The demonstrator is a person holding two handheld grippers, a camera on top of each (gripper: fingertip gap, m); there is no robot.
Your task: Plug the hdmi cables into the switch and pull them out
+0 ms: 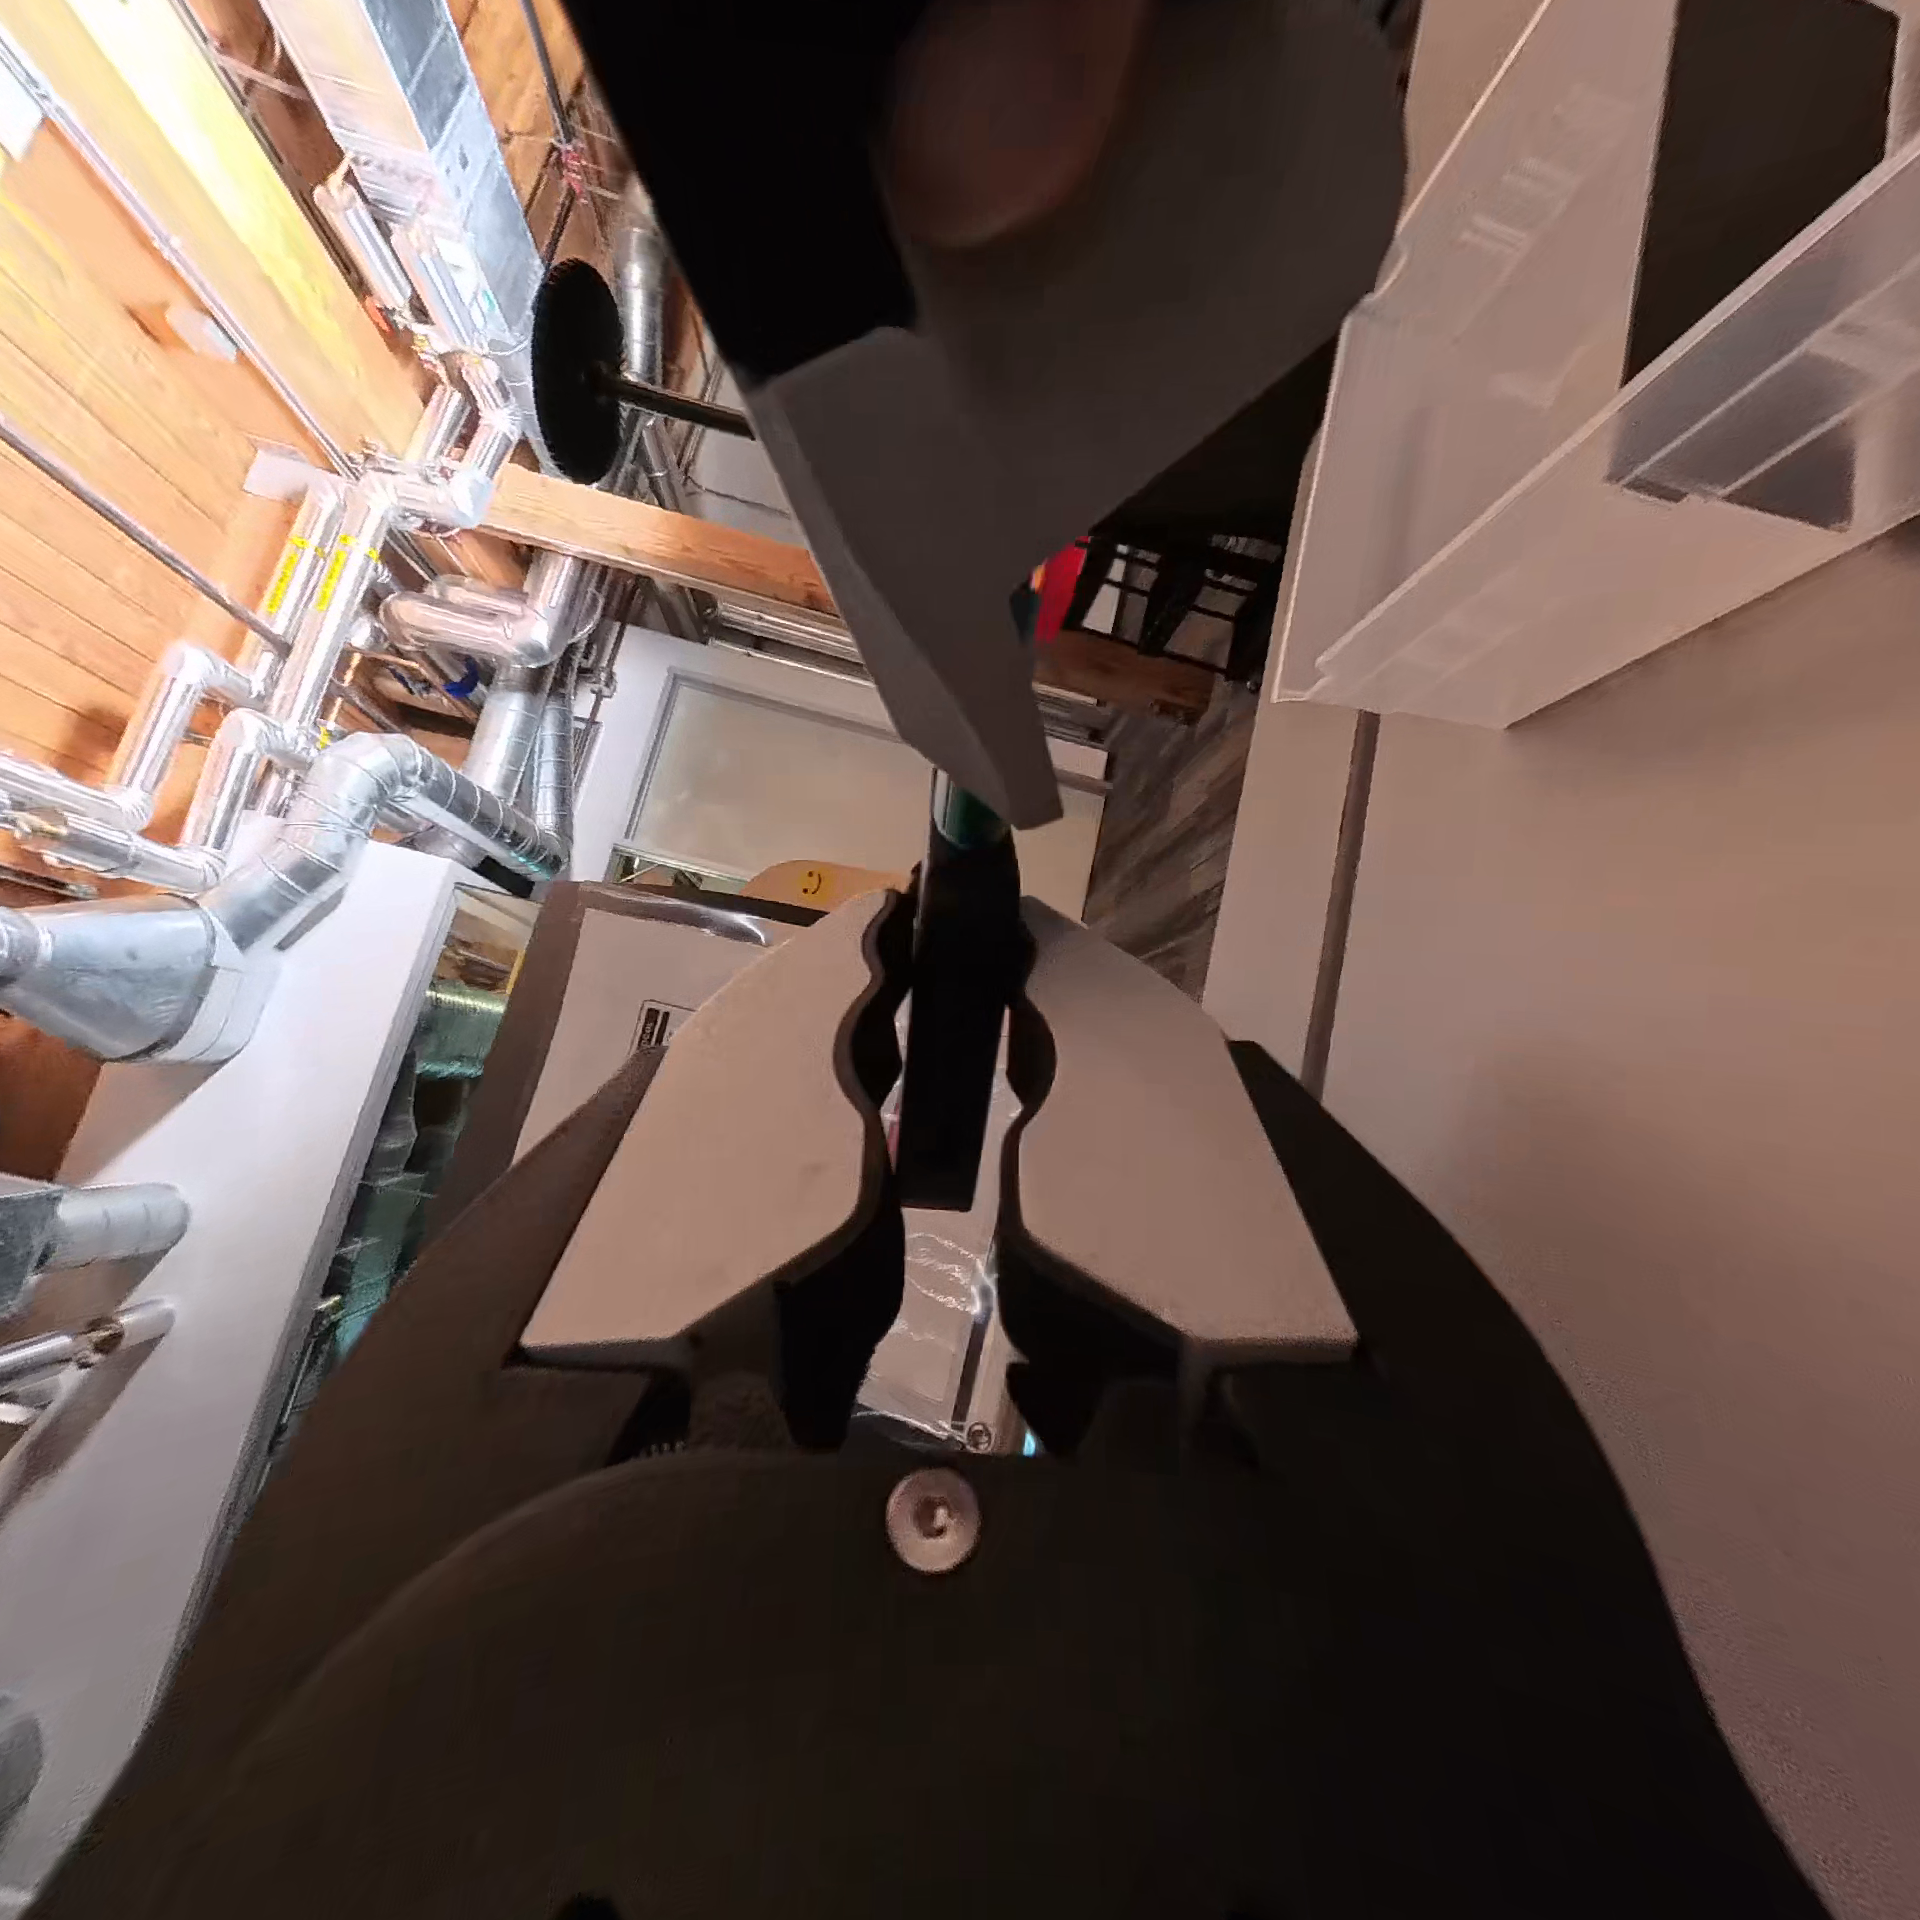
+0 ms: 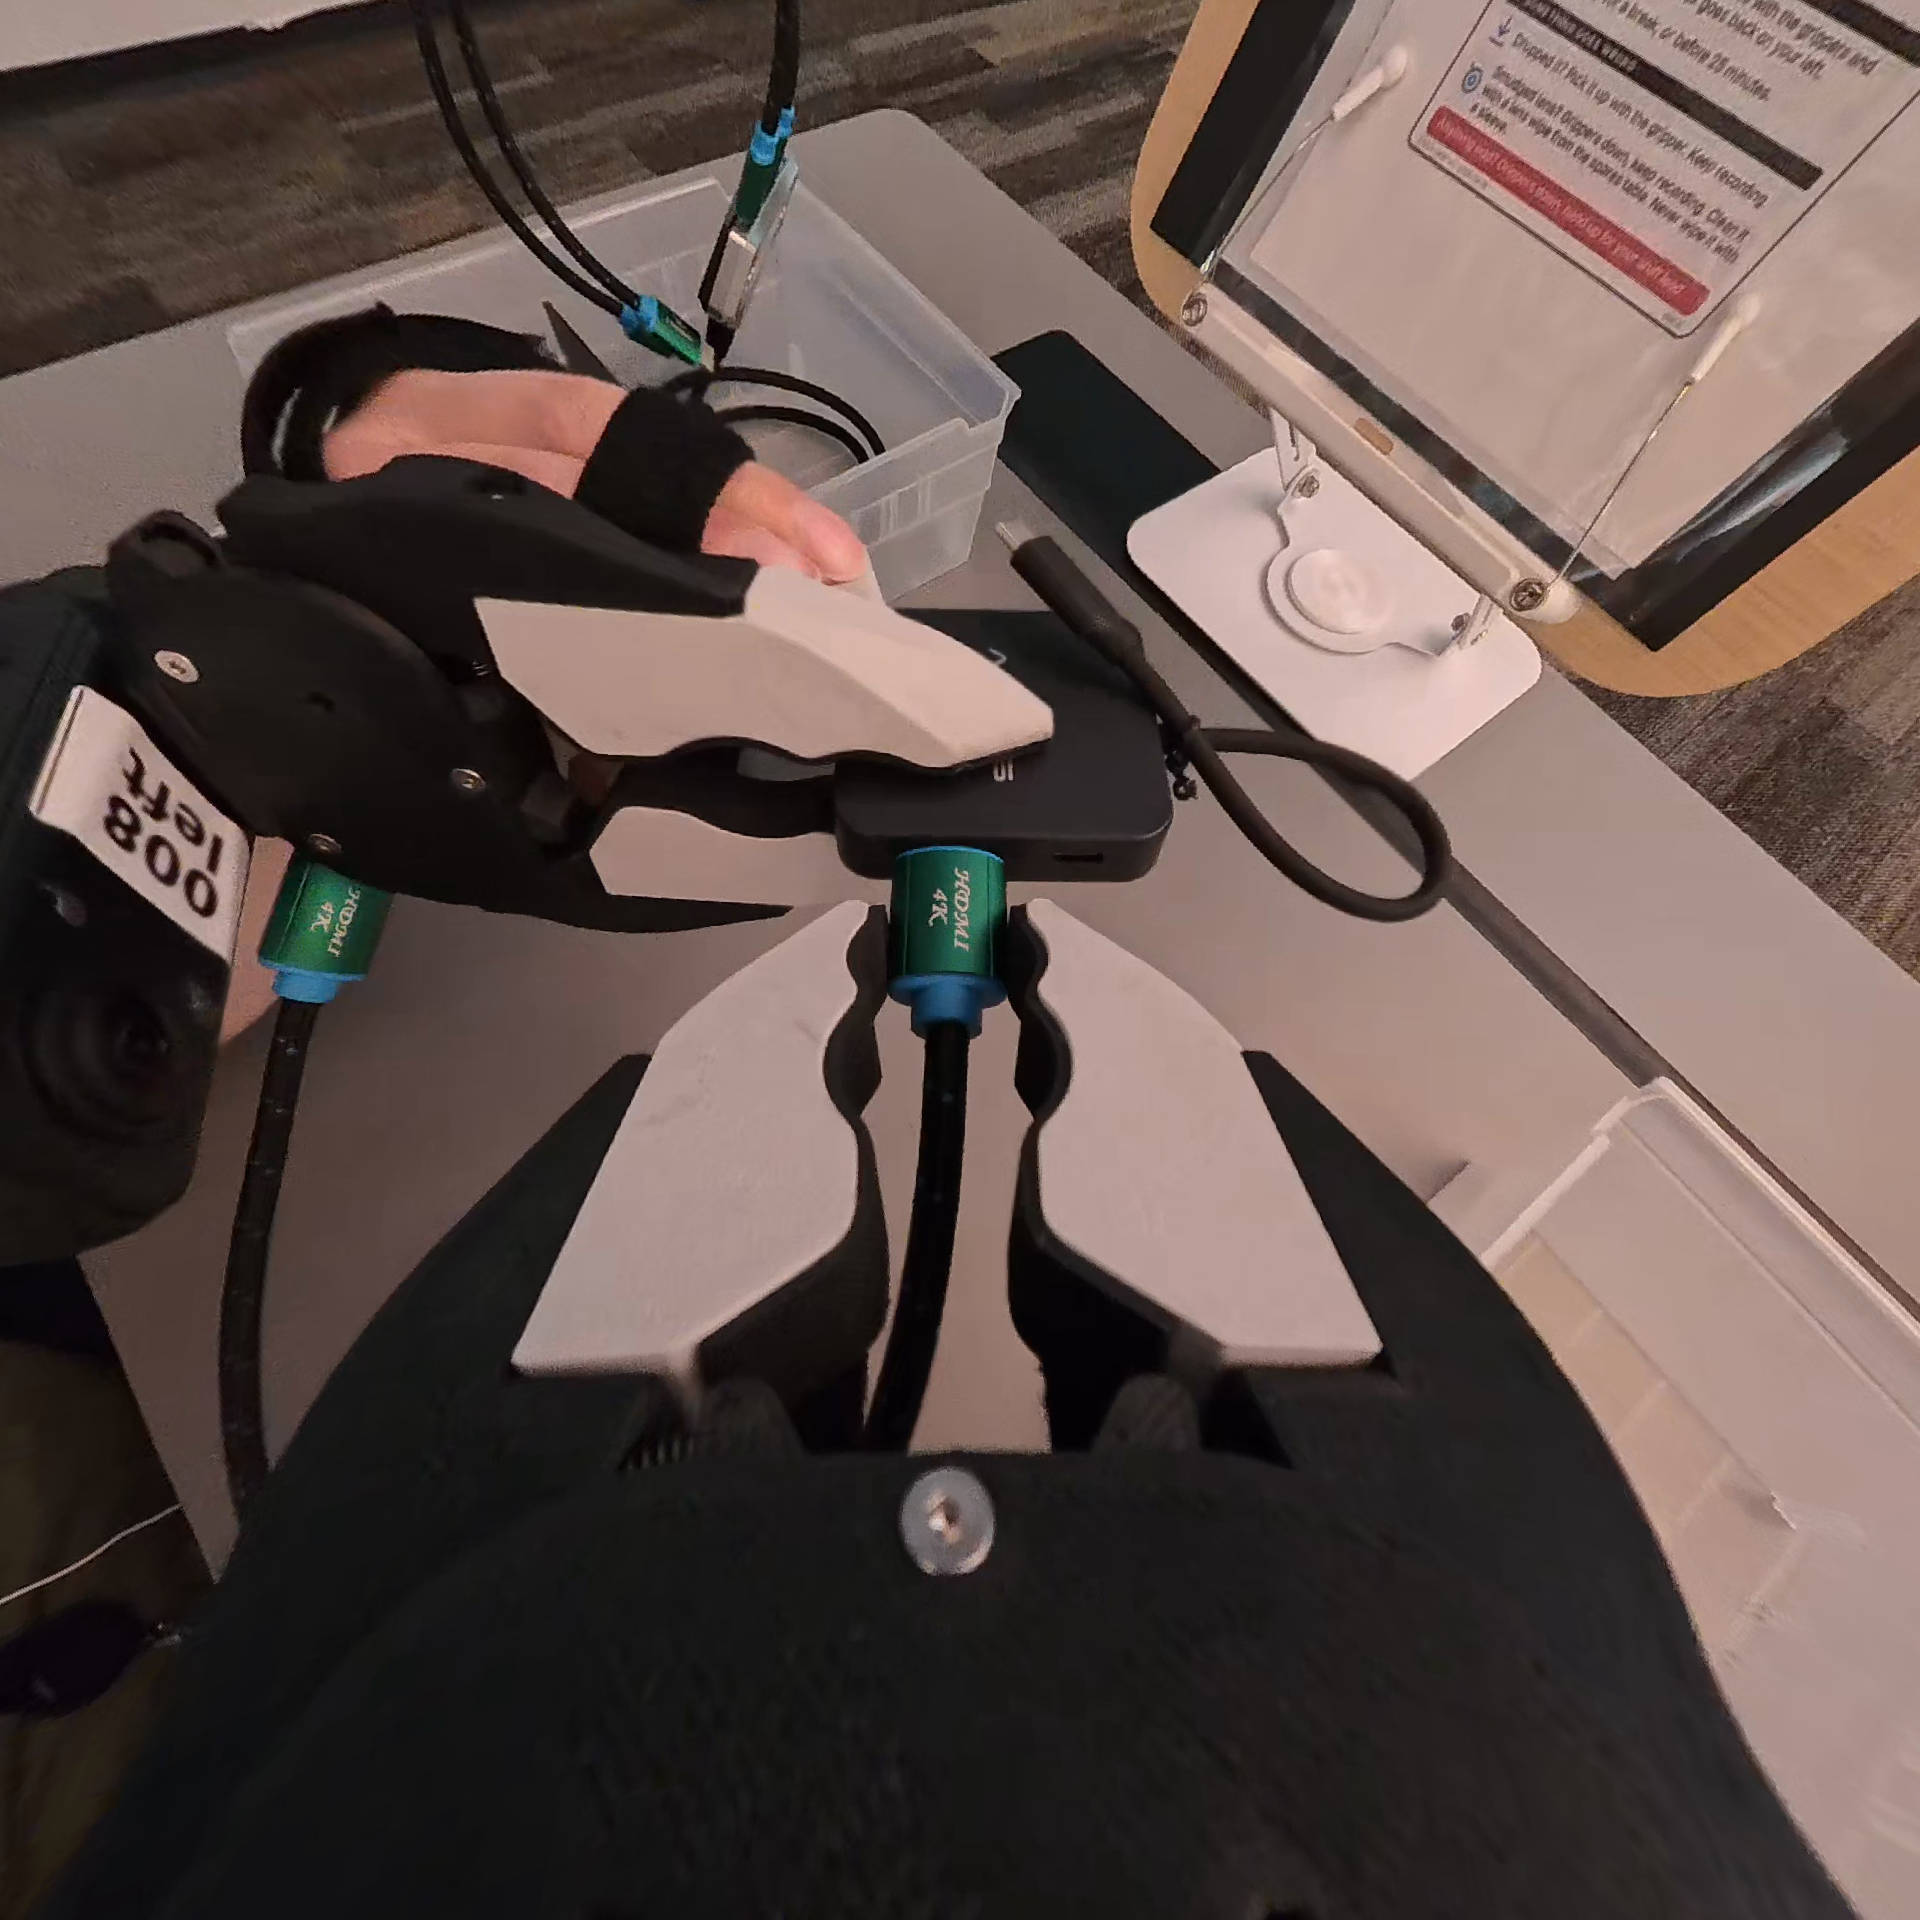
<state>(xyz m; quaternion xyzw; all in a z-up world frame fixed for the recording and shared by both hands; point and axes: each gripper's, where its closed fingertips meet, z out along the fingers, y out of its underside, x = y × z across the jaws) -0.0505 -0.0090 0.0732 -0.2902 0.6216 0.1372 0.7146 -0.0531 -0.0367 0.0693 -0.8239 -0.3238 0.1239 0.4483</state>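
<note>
The black HDMI switch [image 2: 1049, 805] is held flat just above the grey table [image 2: 1299, 987] by my left gripper [image 2: 935, 800], which is shut on its left end. In the left wrist view the switch [image 1: 951, 1039] shows edge-on between the fingers of the left gripper [image 1: 961, 914]. A green HDMI plug [image 2: 945, 920] with a blue collar sits in the switch's near port. My right gripper [image 2: 945, 914] is closed around this plug. A second green plug [image 2: 327, 925] hangs loose under the left gripper. The switch's own short cable [image 2: 1320, 821] loops to the right.
A clear plastic bin [image 2: 935, 416] behind the left gripper holds more cables with blue-green plugs [image 2: 675, 332]. A tablet stand with a printed sheet [image 2: 1558, 260] stands at the back right on a white base [image 2: 1340, 613]. A white container [image 2: 1662, 1351] sits at the right.
</note>
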